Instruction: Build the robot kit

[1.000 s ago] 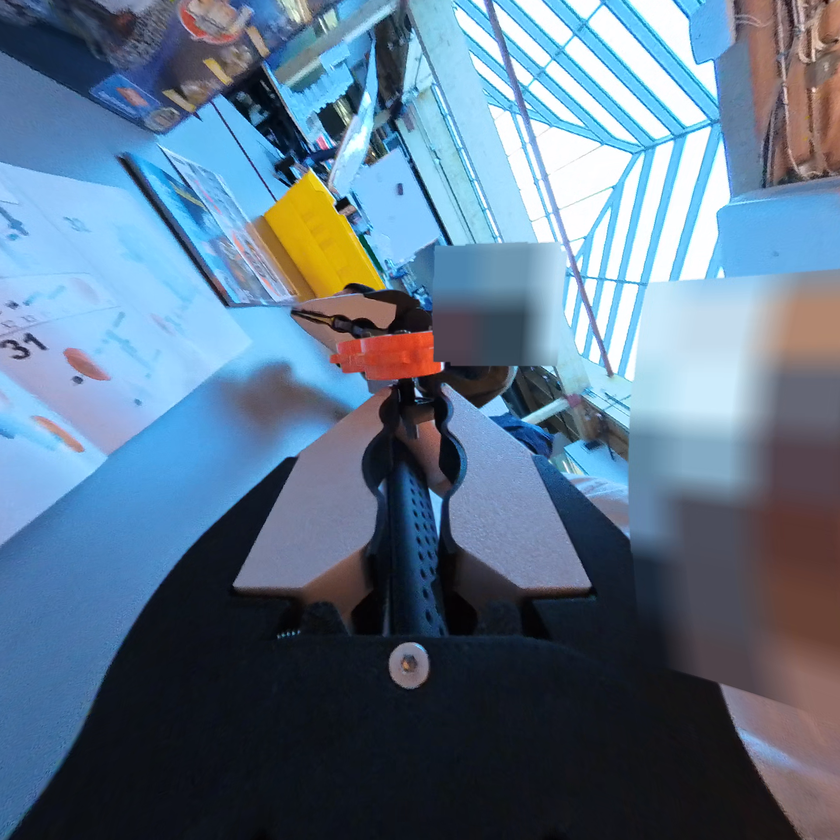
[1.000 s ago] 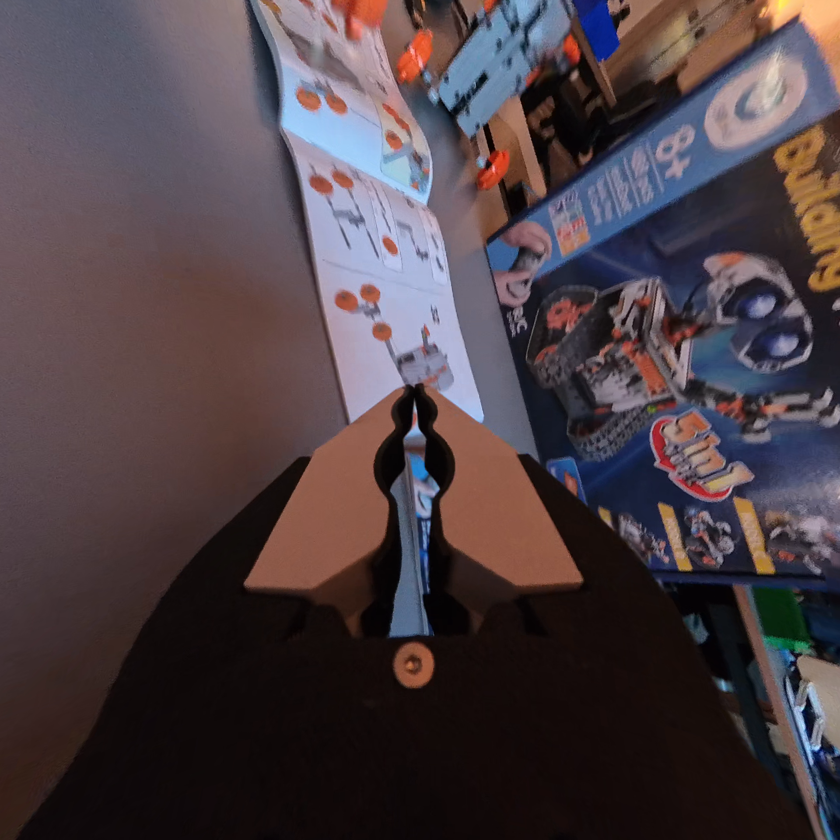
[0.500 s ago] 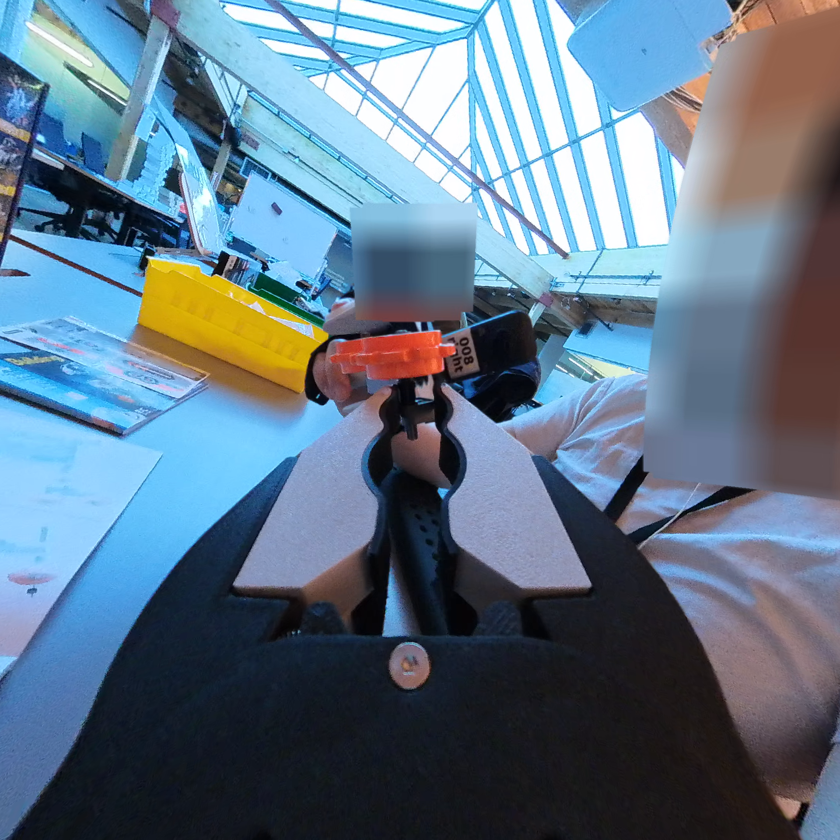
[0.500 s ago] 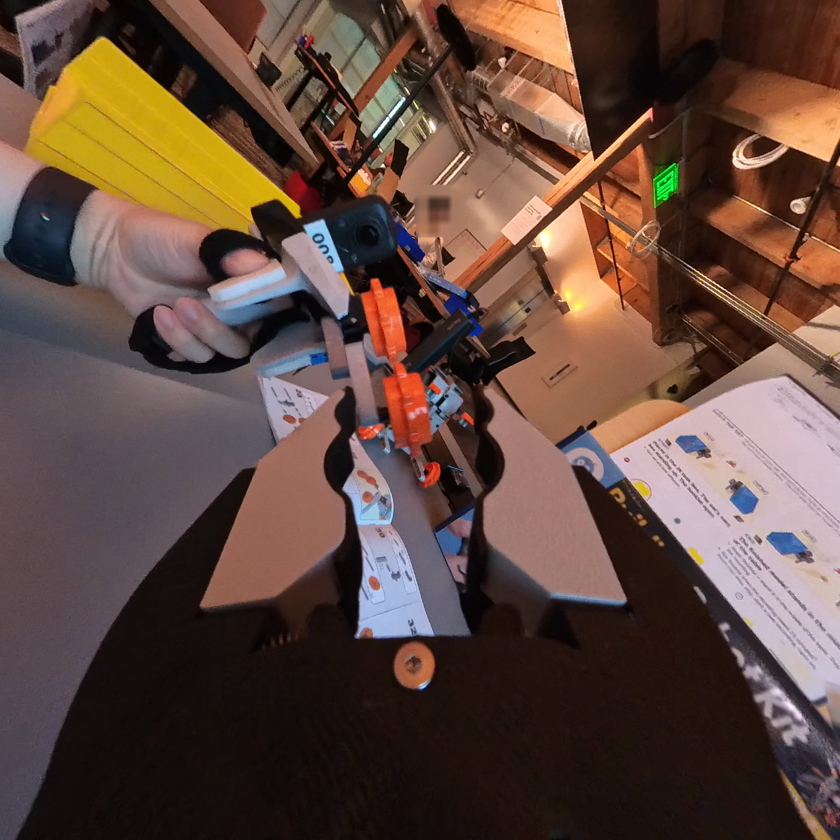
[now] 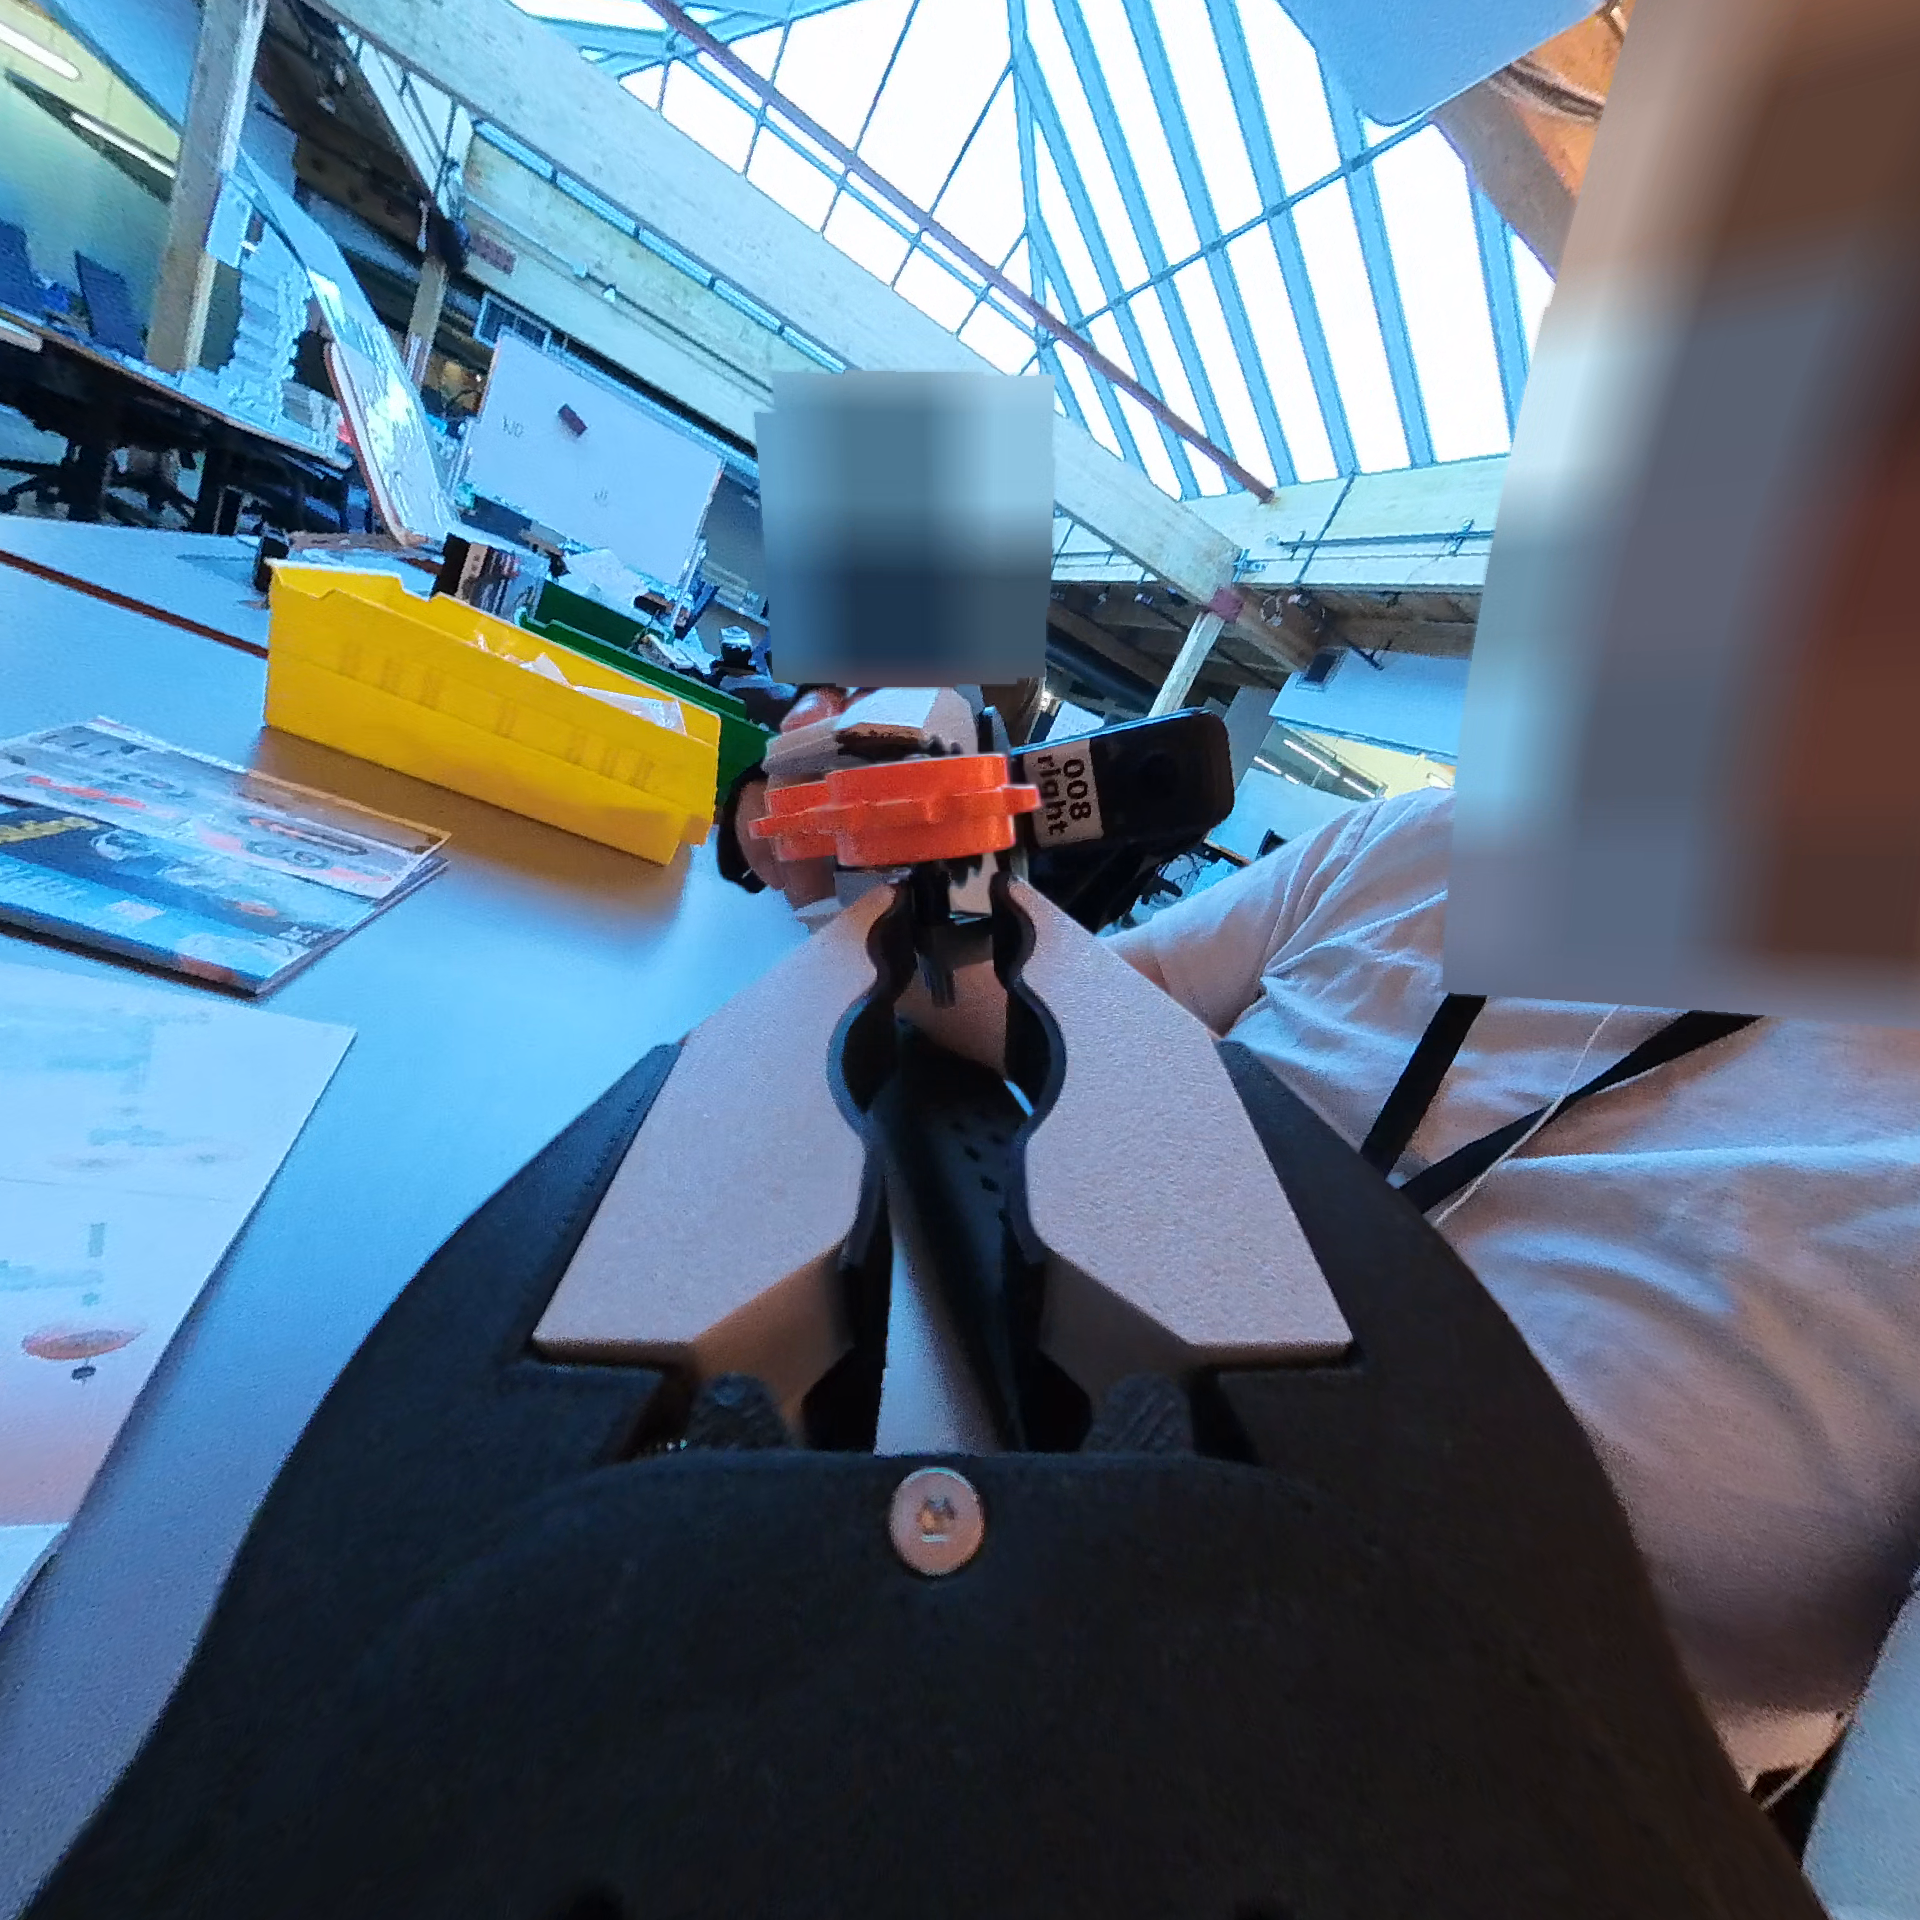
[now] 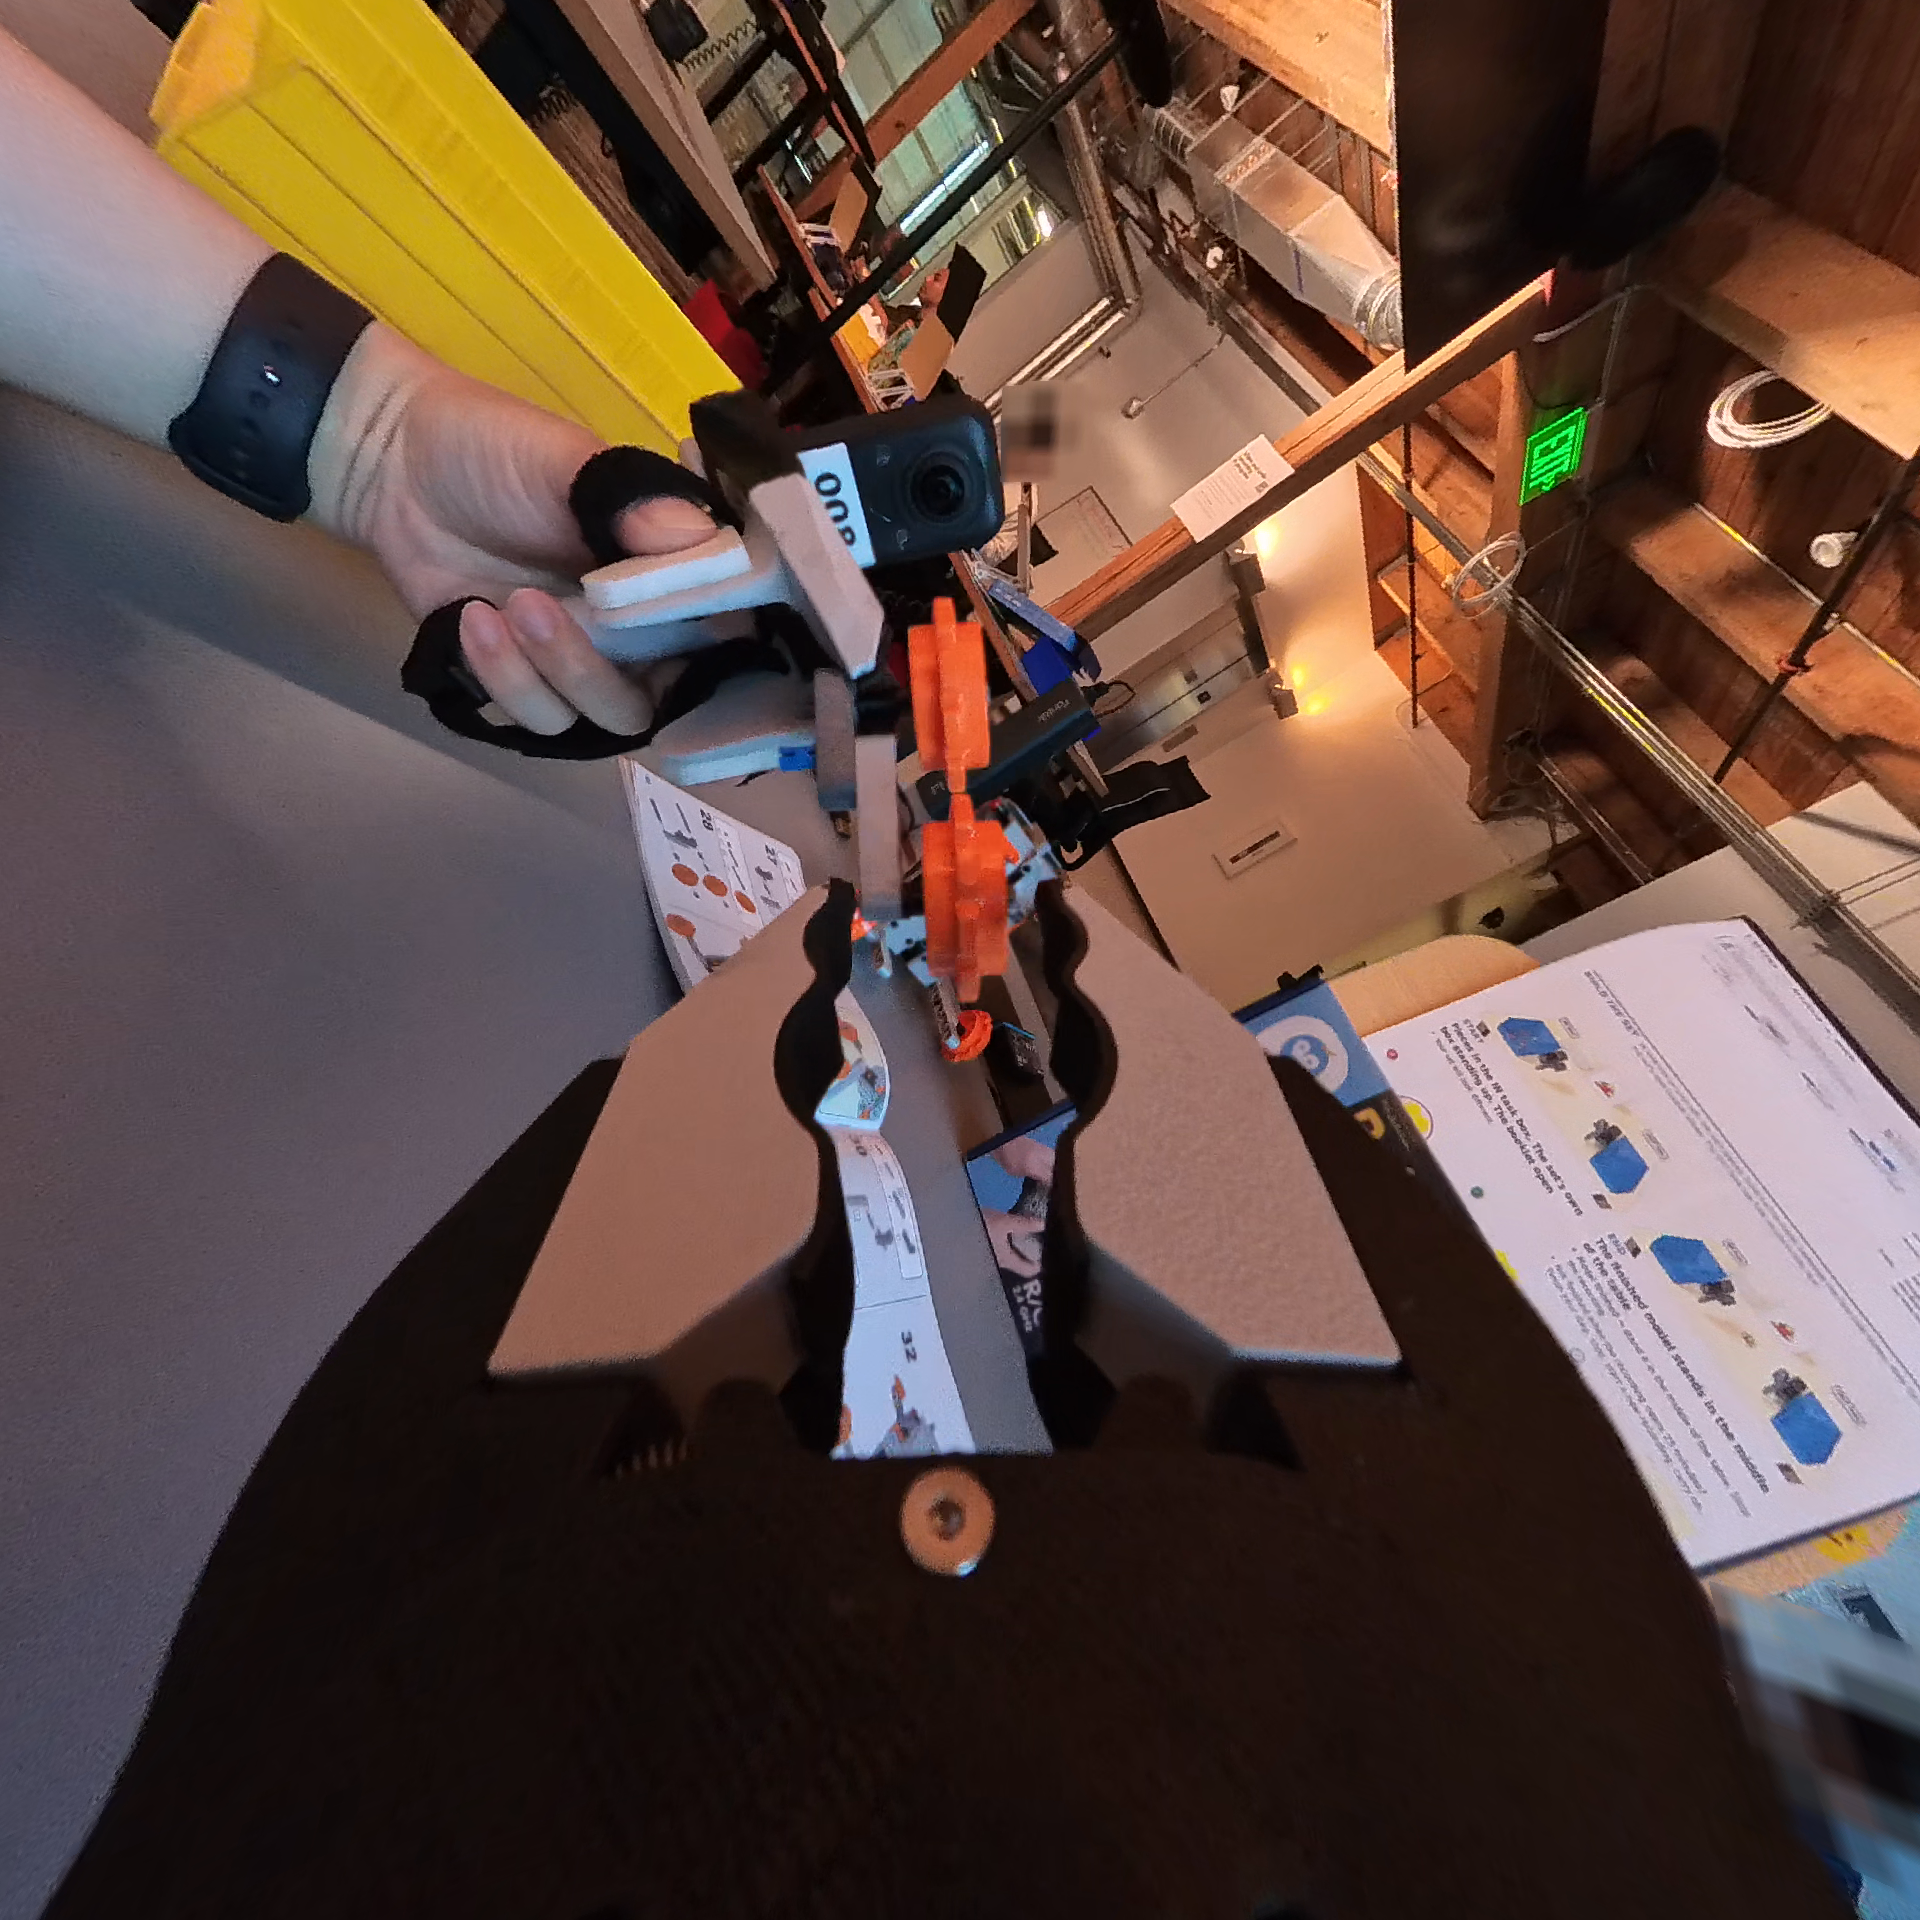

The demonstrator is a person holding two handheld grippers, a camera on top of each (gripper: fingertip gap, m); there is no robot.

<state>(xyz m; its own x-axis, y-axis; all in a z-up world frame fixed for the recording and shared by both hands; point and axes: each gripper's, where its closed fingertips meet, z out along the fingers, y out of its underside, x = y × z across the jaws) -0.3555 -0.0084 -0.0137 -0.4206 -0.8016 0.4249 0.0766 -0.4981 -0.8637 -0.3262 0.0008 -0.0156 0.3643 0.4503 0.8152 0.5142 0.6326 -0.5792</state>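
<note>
My left gripper (image 5: pixel 945 920) is shut on the black stem of a small orange gear assembly (image 5: pixel 894 810) and holds it up above the grey table (image 5: pixel 499 997). The gears sit just past its fingertips. My right gripper (image 6: pixel 951 914) is open and empty, and faces the left one. In the right wrist view the two orange gears (image 6: pixel 961 800) stand on edge just beyond and between its open fingers, apart from them. The left gripper (image 6: pixel 868 821) also shows there, in a person's hand (image 6: pixel 468 540). The right gripper's camera body (image 5: pixel 1127 795) shows behind the gears in the left wrist view.
A yellow bin (image 5: pixel 468 707) and a green bin (image 5: pixel 623 634) stand on the table behind the gears. A booklet (image 5: pixel 197 852) and an instruction sheet (image 5: pixel 125 1195) lie at the left. A blue box under a printed sheet (image 6: pixel 1662 1247) is at the right. A person's torso (image 5: pixel 1610 1299) is close.
The right gripper opened, swung up from the table and drew close to the gears. The left gripper tilted level, still shut on the gear assembly.
</note>
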